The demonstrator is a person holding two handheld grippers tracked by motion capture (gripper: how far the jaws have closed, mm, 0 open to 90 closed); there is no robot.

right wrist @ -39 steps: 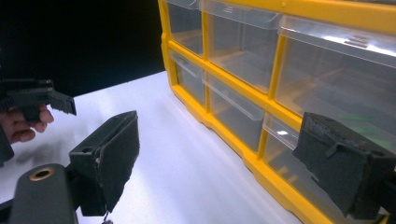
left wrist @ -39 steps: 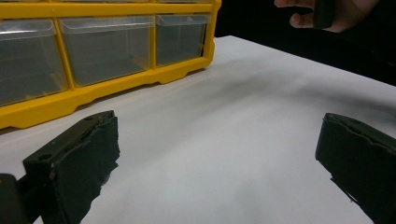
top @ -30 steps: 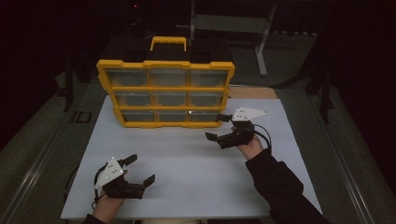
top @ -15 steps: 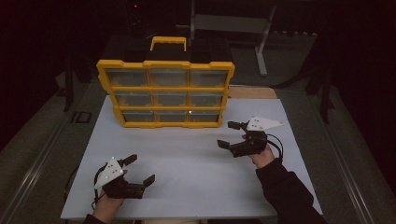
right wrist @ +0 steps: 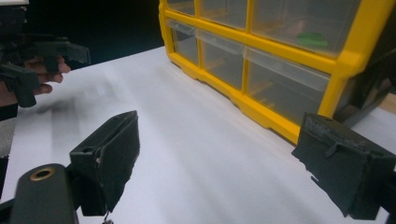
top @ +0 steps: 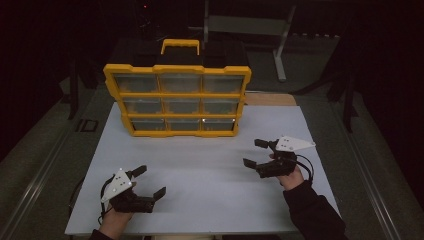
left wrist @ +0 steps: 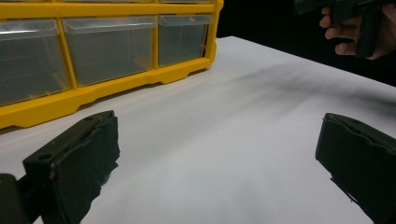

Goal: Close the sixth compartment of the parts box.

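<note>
A yellow drawer organizer with clear drawers and a carry handle stands upright at the far edge of the white table top. My left gripper rests open near the front left corner, holding nothing. My right gripper hovers open at the right, well clear of the organizer. In the left gripper view the open jaws frame bare white surface, with the organizer at the upper left. The right gripper view has the organizer ahead to the right; a green item lies in one drawer.
A wooden strip lies behind the table top's right rear corner. A metal stand rises in the dark background. Grey floor with a rail runs along the left side.
My right gripper has drawn back from the organizer's lower right corner, moving right and toward the person. The left gripper has stayed put.
</note>
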